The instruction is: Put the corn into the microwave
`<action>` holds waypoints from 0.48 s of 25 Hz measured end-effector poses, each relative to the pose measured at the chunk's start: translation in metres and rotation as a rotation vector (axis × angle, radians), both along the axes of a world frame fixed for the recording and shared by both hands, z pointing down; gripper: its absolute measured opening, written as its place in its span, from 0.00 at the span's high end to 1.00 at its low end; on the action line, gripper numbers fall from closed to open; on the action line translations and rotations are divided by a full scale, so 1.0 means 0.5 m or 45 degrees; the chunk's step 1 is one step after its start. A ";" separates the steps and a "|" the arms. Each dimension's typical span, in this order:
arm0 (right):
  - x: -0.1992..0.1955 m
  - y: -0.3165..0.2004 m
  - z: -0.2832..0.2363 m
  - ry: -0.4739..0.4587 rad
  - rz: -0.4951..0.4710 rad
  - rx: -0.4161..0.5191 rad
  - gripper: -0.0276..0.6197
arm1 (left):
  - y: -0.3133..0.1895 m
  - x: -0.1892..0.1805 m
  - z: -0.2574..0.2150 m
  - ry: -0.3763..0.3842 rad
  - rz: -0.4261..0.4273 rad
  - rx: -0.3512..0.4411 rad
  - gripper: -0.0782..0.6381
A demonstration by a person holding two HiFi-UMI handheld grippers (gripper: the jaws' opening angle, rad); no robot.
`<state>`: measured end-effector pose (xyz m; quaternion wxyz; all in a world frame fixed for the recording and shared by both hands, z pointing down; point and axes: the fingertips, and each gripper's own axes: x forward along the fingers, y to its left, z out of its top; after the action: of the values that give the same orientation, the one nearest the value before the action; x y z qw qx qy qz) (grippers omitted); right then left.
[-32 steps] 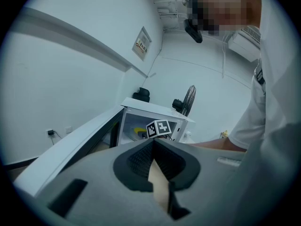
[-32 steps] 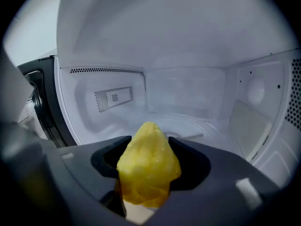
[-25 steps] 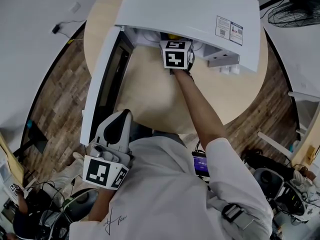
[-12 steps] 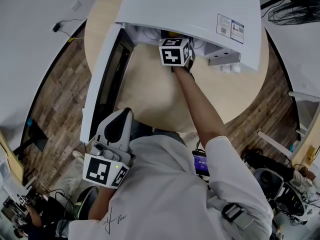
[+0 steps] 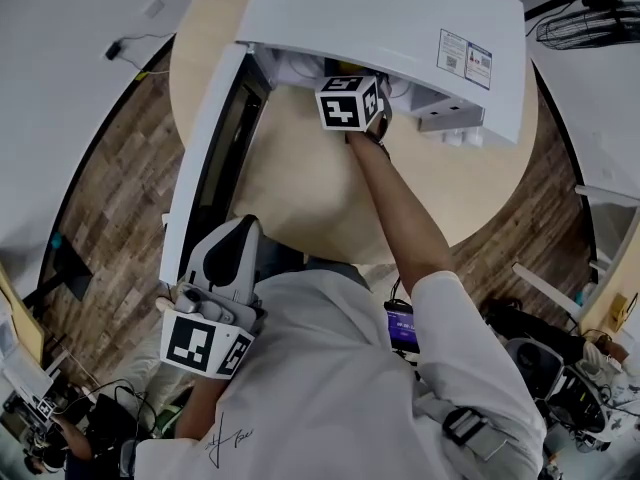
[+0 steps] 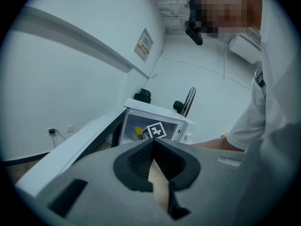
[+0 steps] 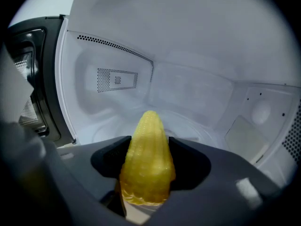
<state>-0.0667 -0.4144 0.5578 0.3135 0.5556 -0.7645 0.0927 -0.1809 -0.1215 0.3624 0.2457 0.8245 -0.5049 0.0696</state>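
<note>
The yellow corn cob stands tip-forward between the jaws of my right gripper, which is shut on it. That gripper reaches into the open white microwave, over its round glass plate. In the head view only the gripper's marker cube and a sliver of the corn show at the opening. The microwave door is swung wide open to the left. My left gripper hangs shut and empty near the person's body, beside the door's edge.
The microwave sits on a round wooden table. Its cavity walls enclose the corn on the left, back and right. In the left gripper view the microwave stands ahead, with the person's arm stretched toward it. Wooden floor and cables lie around the table.
The right gripper's marker cube has rolled slightly and edged a little further into the microwave opening. The left gripper has stayed where it was.
</note>
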 end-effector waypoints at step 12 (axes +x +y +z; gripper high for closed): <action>-0.006 0.004 -0.004 -0.039 -0.015 -0.012 0.53 | 0.004 -0.011 -0.026 0.023 -0.019 0.037 0.91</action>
<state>-0.0695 -0.4126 0.5559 0.3048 0.5481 -0.7721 0.1029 -0.1865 -0.1197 0.3494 0.2387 0.8248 -0.5098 0.0530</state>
